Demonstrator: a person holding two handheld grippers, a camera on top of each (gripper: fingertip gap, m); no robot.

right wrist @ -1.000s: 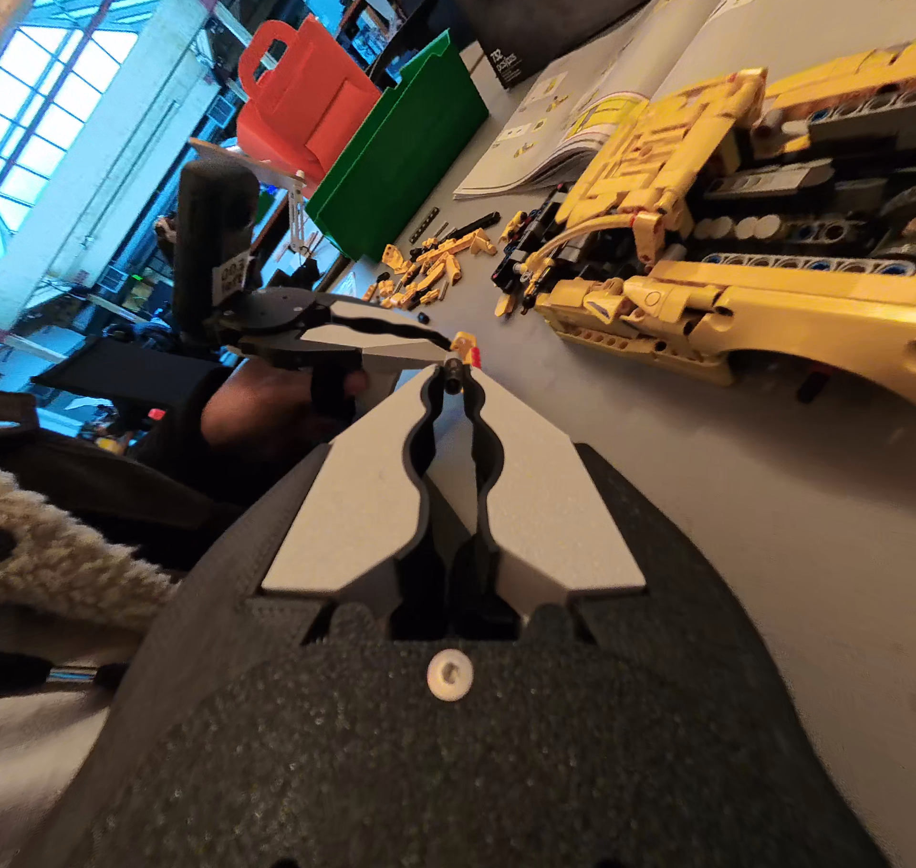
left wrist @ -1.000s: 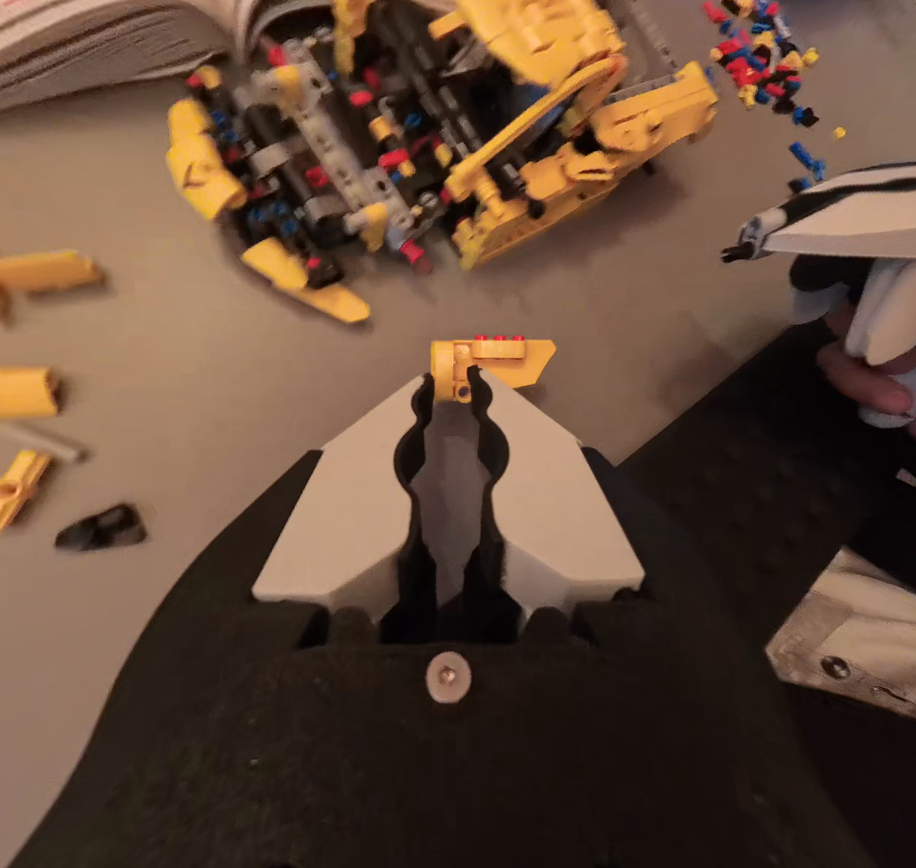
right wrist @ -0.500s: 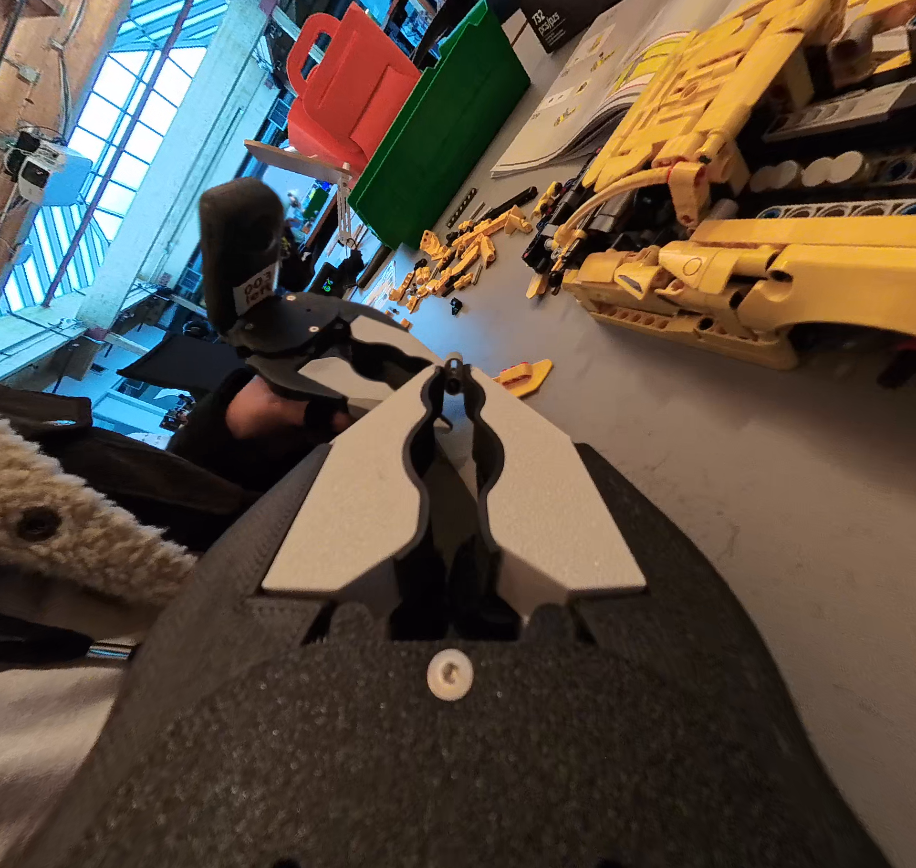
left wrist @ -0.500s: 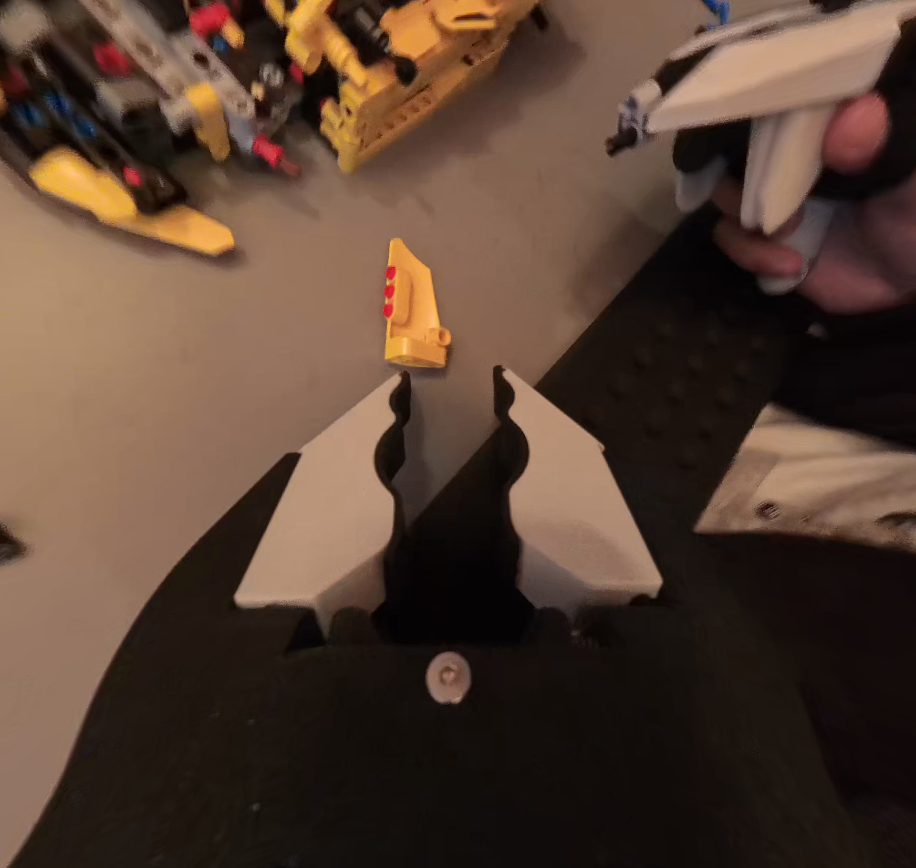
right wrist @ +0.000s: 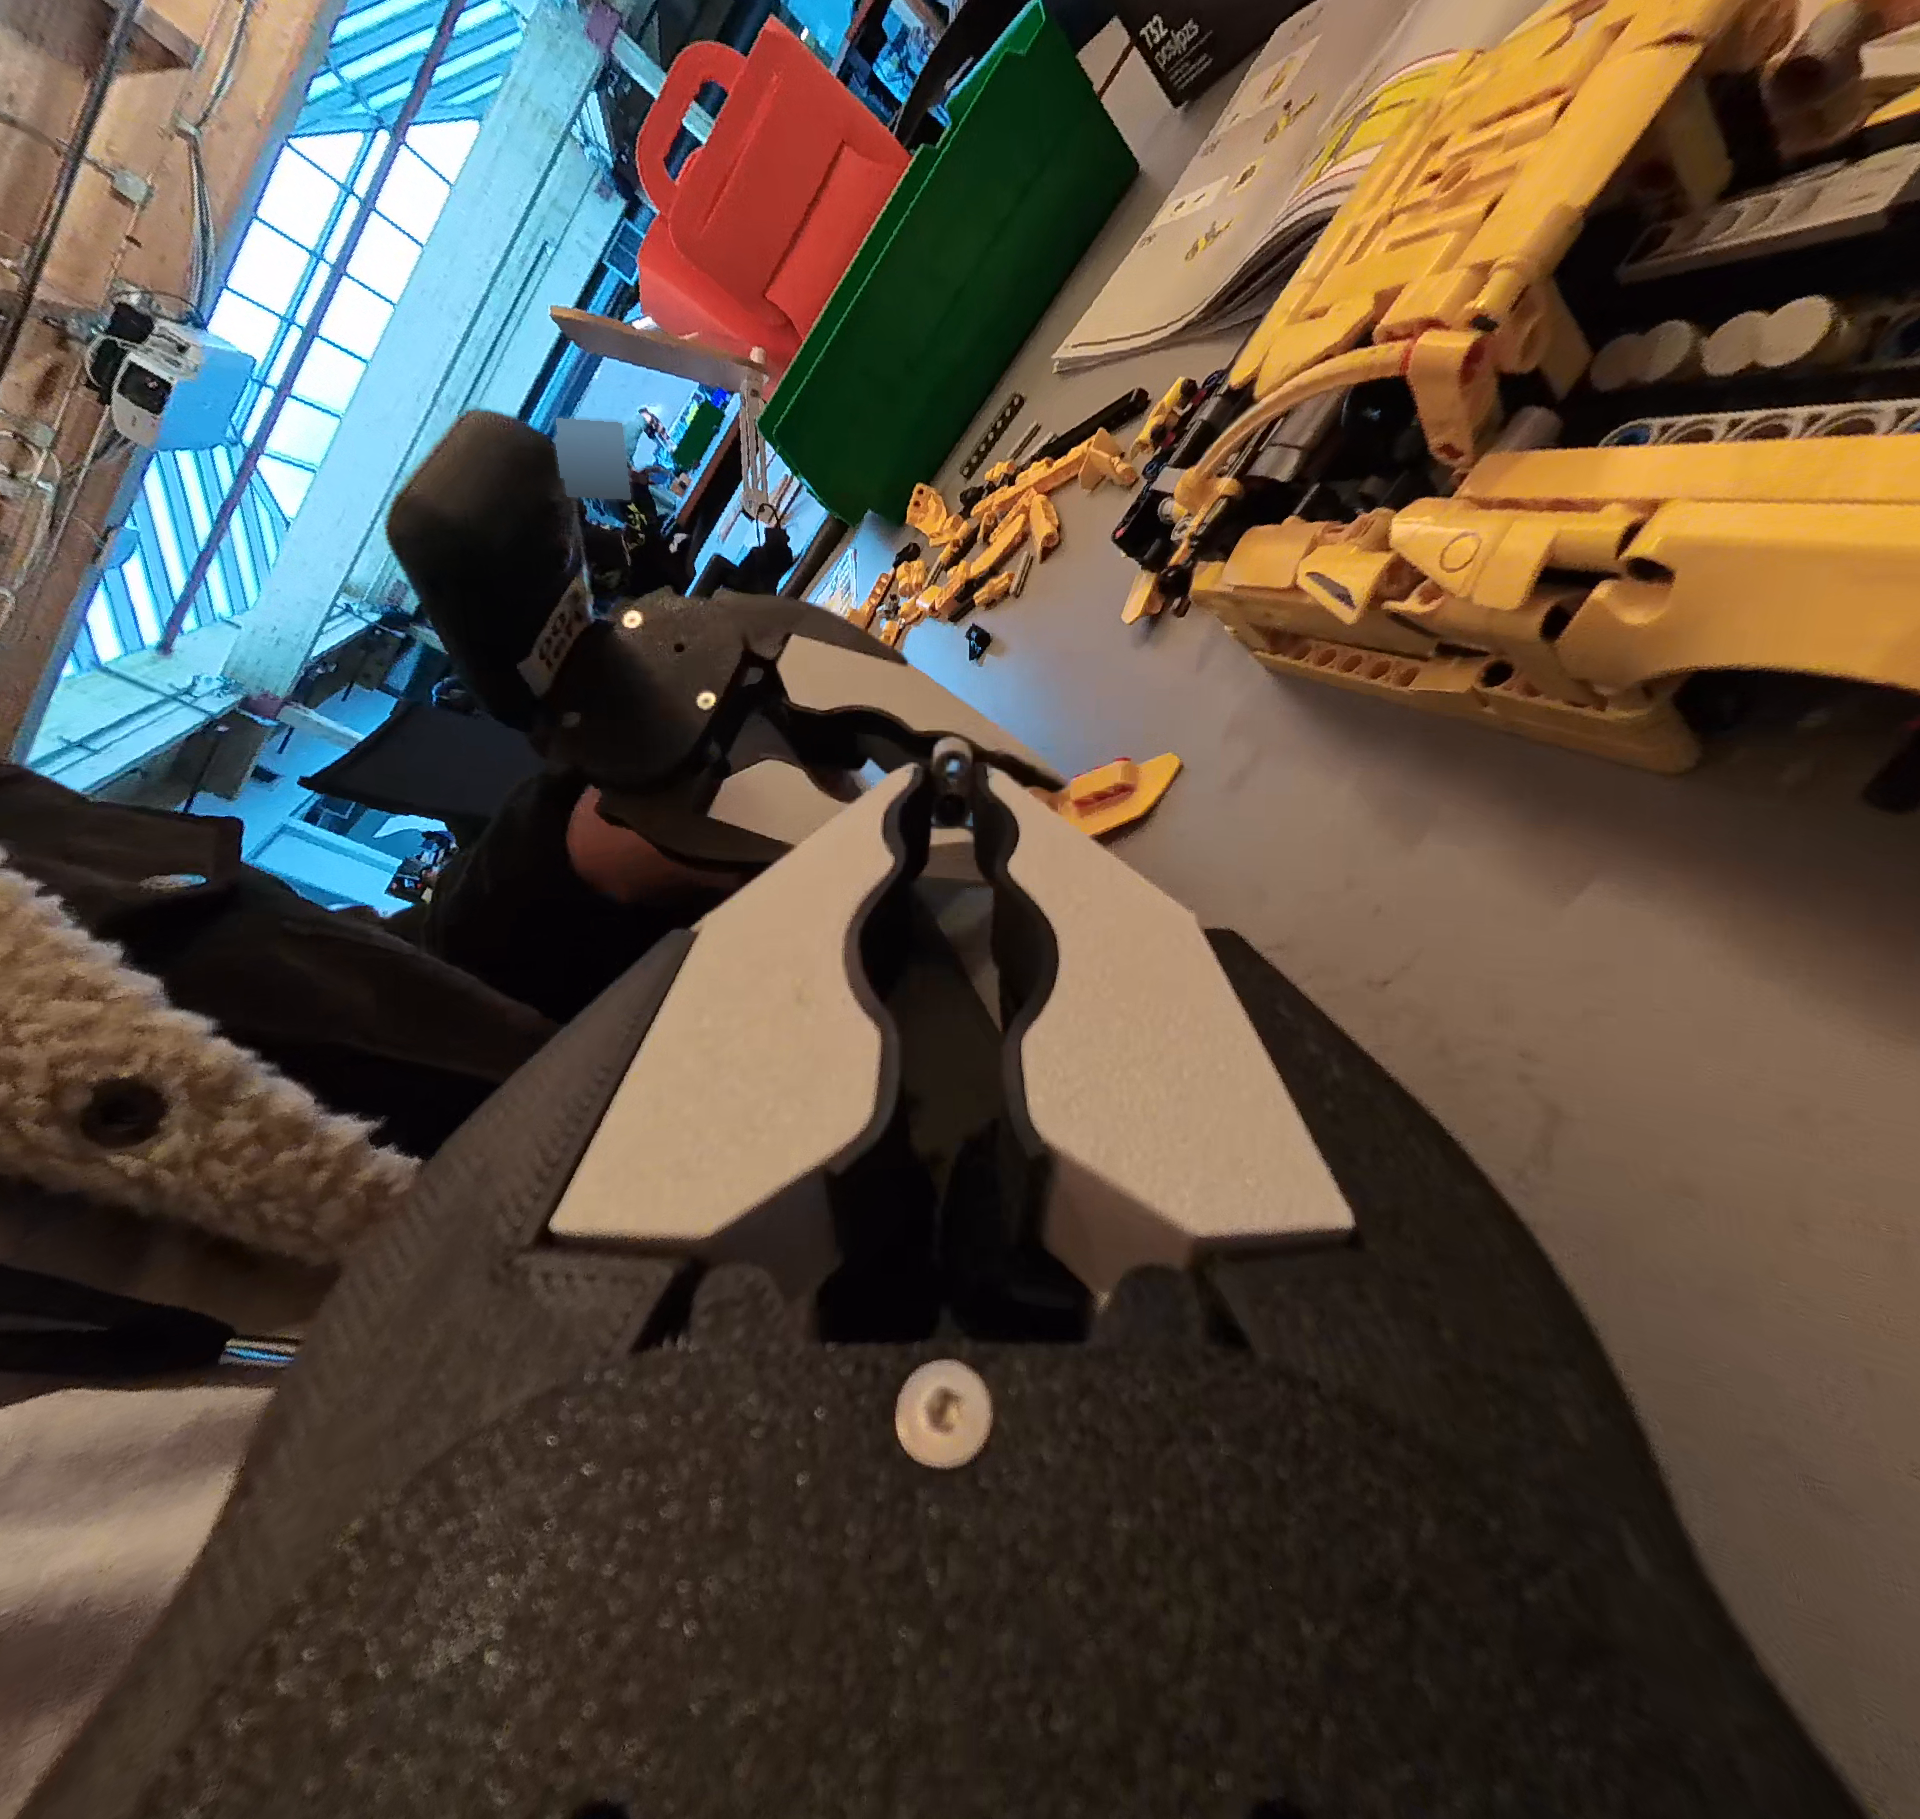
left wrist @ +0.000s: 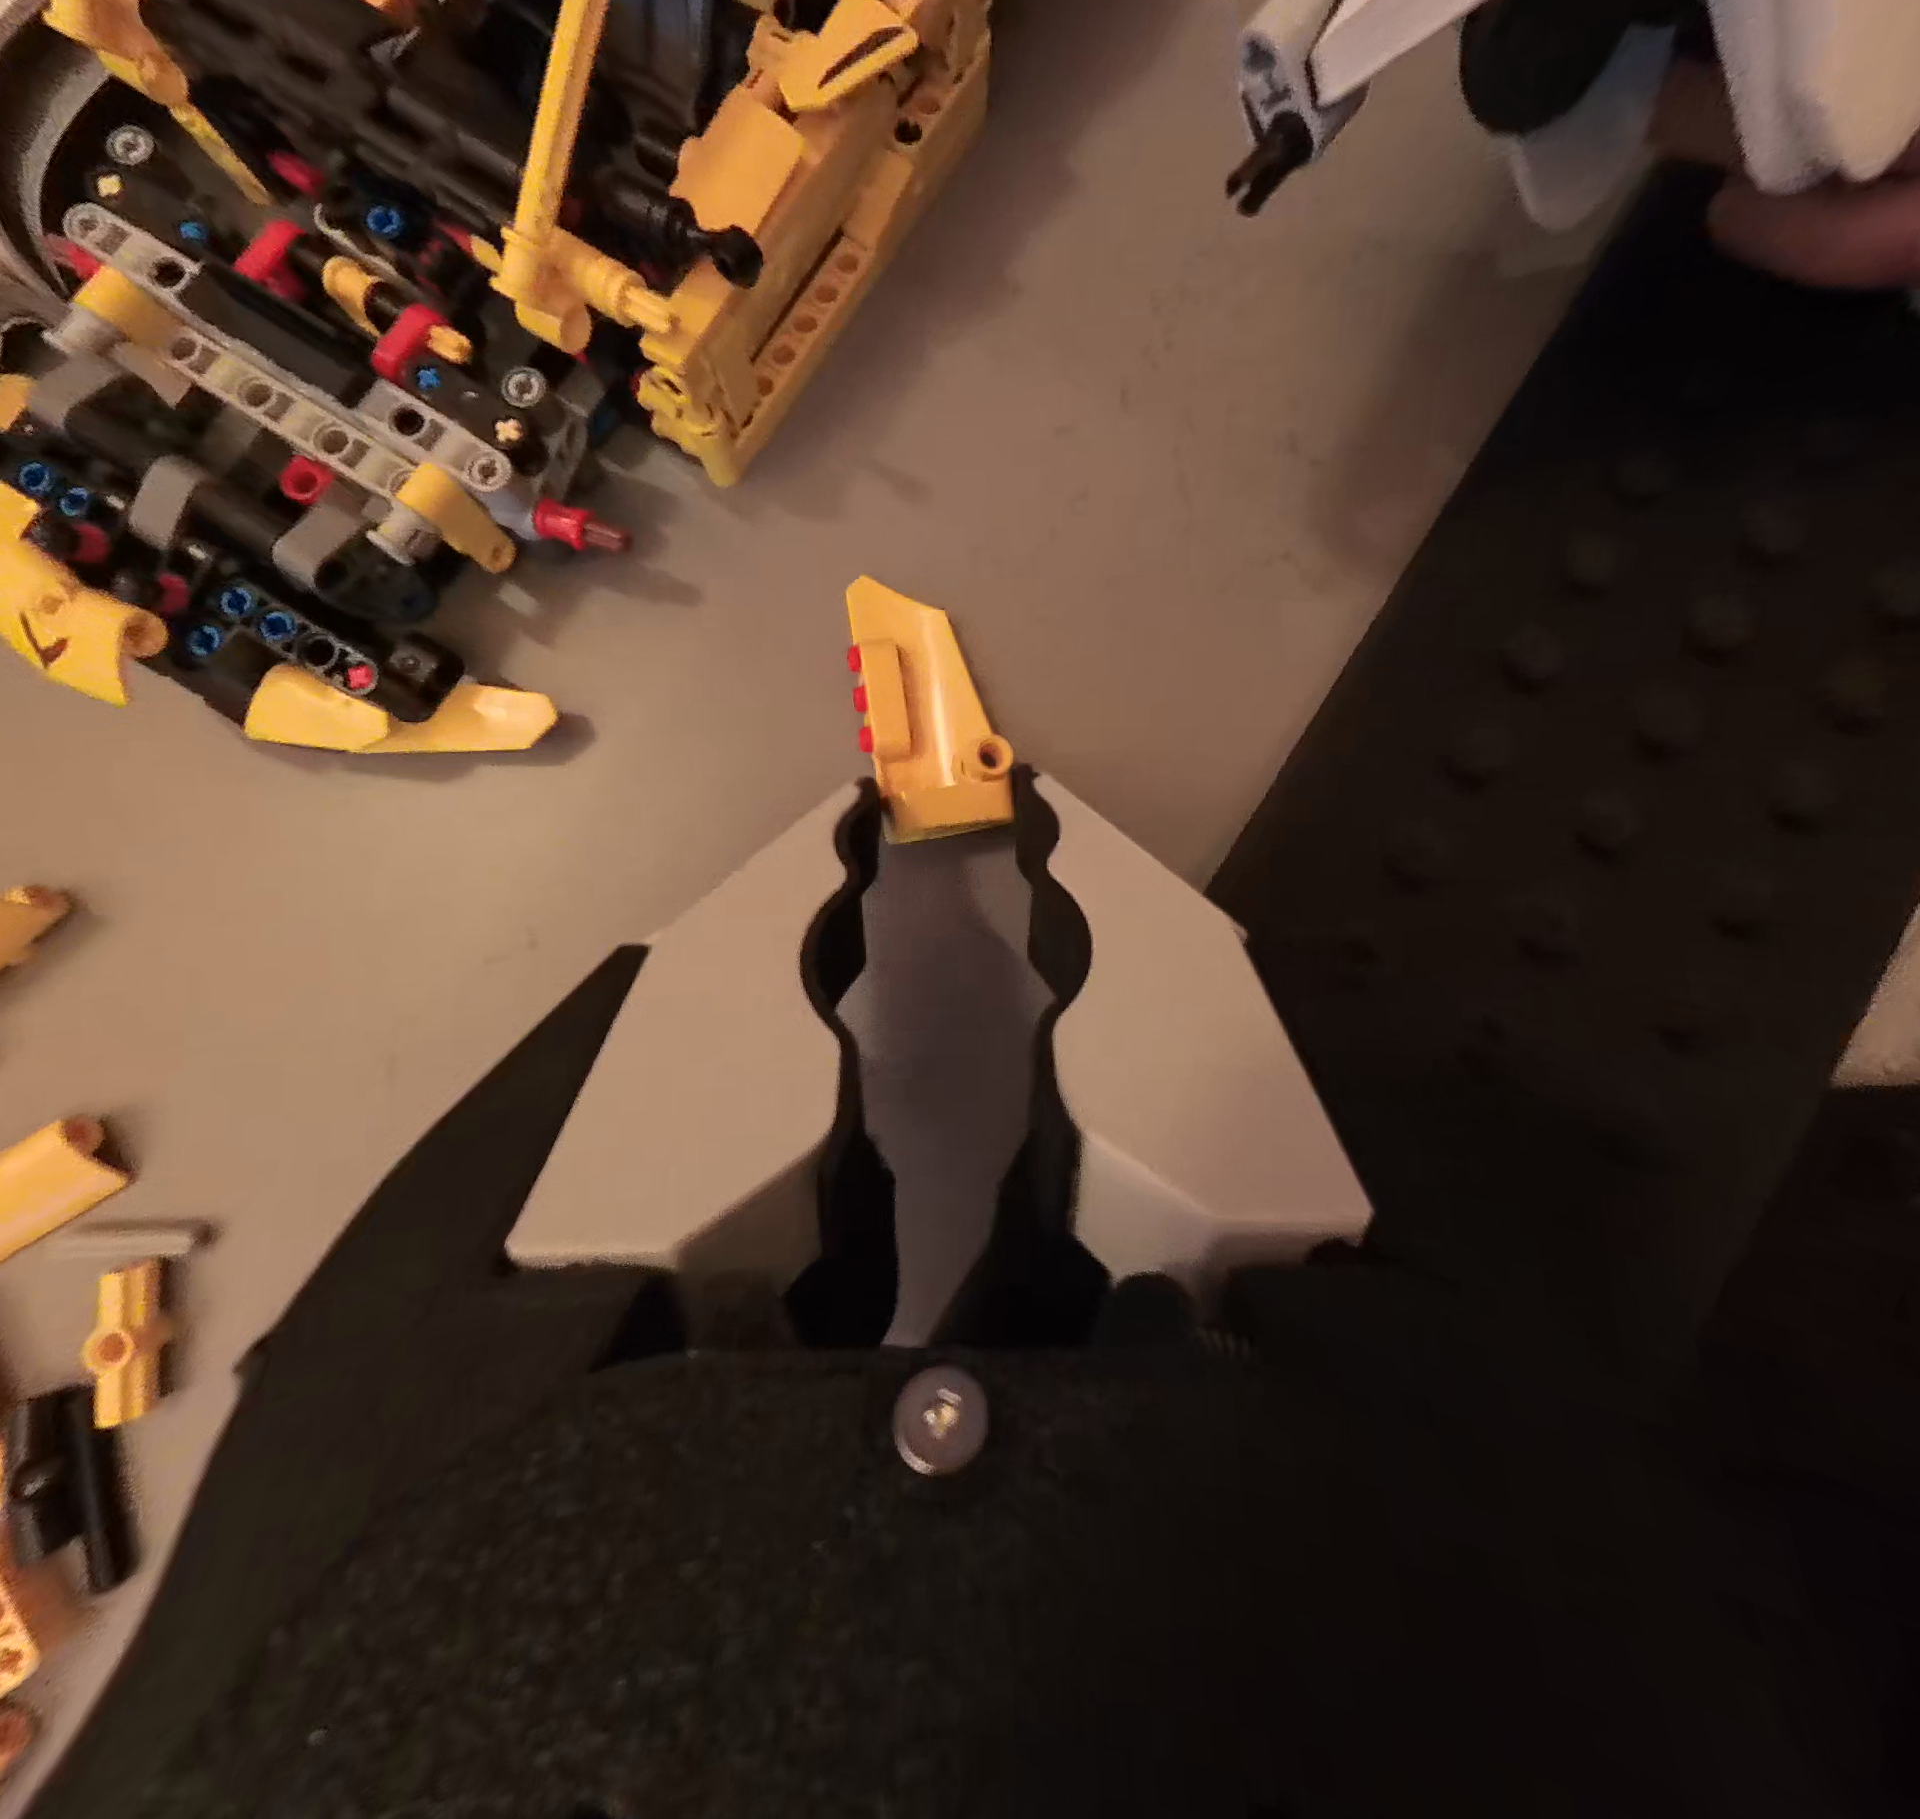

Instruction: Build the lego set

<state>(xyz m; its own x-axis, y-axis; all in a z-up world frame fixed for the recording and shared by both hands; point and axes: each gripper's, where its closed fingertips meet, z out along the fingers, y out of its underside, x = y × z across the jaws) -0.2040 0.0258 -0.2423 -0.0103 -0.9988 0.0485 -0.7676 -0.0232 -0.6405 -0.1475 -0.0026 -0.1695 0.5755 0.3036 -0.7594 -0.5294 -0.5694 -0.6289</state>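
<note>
Left fingers (left wrist: 940,795): set around the blunt end of a small yellow panel piece (left wrist: 925,704); whether they press it yet or only bracket it, I cannot tell.
Yellow panel piece: lies flat on the grey bench (left wrist: 1091,481) near its front edge, red pegs along one side, pointed end facing away. Lying loose like this, it looks placed for a fresh pick from the end.
Right fingers (right wrist: 951,782): pinched together on a small pin (right wrist: 951,767), a grey sleeve with a black tip. It is held off the bench, probably ready to go into the panel once that is steady.
Car model (left wrist: 436,242): half built, yellow and black, standing beyond the panel; the task's main thing, apart from both fingers.
Loose parts (right wrist: 987,543): a scatter of yellow and black bits farther along the bench.
Booklet (right wrist: 1226,242): open behind the model, likely for reference.
Green bin (right wrist: 956,283) and red bag (right wrist: 769,180): at the bench's far end.
Writing: printing shows on a dark box and the booklet; not given here.
</note>
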